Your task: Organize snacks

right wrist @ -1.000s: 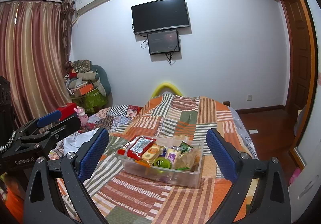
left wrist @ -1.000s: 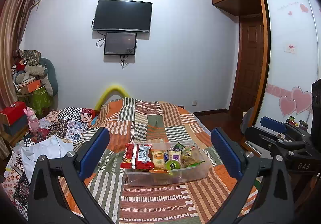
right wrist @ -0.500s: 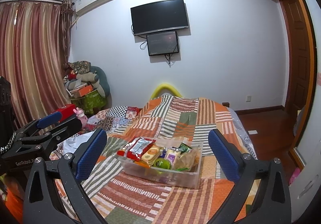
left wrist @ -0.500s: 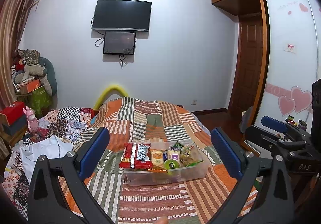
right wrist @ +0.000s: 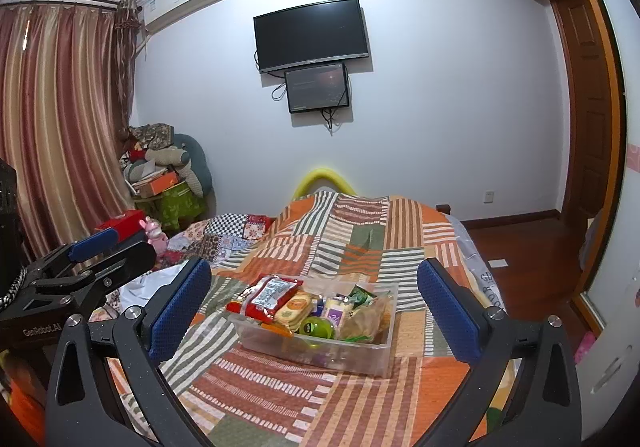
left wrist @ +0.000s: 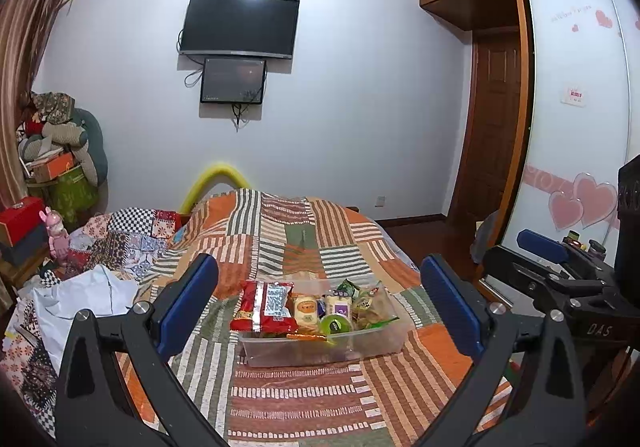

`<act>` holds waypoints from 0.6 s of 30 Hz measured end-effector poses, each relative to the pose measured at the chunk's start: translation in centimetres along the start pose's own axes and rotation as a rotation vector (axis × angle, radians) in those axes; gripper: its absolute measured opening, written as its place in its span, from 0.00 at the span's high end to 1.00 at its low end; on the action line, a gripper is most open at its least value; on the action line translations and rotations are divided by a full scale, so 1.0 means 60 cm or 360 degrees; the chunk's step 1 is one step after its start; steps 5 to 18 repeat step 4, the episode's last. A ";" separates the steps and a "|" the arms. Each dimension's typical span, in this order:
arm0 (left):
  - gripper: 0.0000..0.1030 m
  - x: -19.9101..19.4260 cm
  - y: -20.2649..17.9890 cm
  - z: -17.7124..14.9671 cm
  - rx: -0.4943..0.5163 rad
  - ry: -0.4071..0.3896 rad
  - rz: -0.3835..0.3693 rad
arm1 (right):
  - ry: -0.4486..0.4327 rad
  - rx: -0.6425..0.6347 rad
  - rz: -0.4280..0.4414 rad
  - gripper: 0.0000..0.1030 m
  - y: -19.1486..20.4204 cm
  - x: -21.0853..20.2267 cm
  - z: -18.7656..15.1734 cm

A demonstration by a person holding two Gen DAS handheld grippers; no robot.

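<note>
A: What can't be made out?
B: Lower snacks, buried in the clear bin [left wrist: 362, 345] under the red packet [left wrist: 264, 307]; wrapper print too small.
A: Anything cropped?
B: The bed [right wrist: 280, 379], by the bottom edge.

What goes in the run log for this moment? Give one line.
left gripper: open, empty | right gripper: open, empty, jaws just widened | clear bin: on bed, full of snacks | red packet: atop pile
</note>
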State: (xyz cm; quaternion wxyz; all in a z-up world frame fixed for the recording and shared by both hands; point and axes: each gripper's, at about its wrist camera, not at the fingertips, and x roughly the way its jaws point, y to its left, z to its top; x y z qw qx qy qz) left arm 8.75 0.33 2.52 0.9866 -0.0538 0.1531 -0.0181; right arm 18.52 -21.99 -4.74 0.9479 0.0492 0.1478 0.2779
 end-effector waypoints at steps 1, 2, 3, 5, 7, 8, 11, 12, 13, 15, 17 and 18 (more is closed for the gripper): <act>0.00 0.001 0.001 0.000 -0.0003 0.0010 -0.0009 | 0.0002 0.0000 0.0000 0.00 0.000 0.000 0.000; 0.00 0.002 0.001 0.000 -0.0001 0.0018 -0.0012 | 0.0003 0.0000 0.0000 0.00 0.000 0.000 0.000; 0.01 0.002 0.001 0.000 0.0002 0.0021 -0.0010 | 0.0004 -0.0001 0.0000 0.00 0.000 0.000 0.000; 0.01 0.002 -0.001 -0.001 0.0007 0.0022 -0.0009 | 0.0005 -0.0002 0.0000 0.00 0.000 0.000 0.001; 0.01 0.002 -0.001 -0.001 0.0007 0.0022 -0.0009 | 0.0005 -0.0002 0.0000 0.00 0.000 0.000 0.001; 0.01 0.002 -0.001 -0.001 0.0007 0.0022 -0.0009 | 0.0005 -0.0002 0.0000 0.00 0.000 0.000 0.001; 0.01 0.002 -0.001 -0.001 0.0007 0.0022 -0.0009 | 0.0005 -0.0002 0.0000 0.00 0.000 0.000 0.001; 0.01 0.002 -0.001 -0.001 0.0007 0.0022 -0.0009 | 0.0005 -0.0002 0.0000 0.00 0.000 0.000 0.001; 0.01 0.002 -0.001 -0.001 0.0007 0.0022 -0.0009 | 0.0005 -0.0002 0.0000 0.00 0.000 0.000 0.001; 0.01 0.002 -0.001 -0.001 0.0007 0.0022 -0.0009 | 0.0005 -0.0002 0.0000 0.00 0.000 0.000 0.001; 0.01 0.002 -0.001 -0.001 0.0007 0.0022 -0.0009 | 0.0005 -0.0002 0.0000 0.00 0.000 0.000 0.001; 0.01 0.002 -0.001 -0.001 0.0007 0.0022 -0.0009 | 0.0005 -0.0002 0.0000 0.00 0.000 0.000 0.001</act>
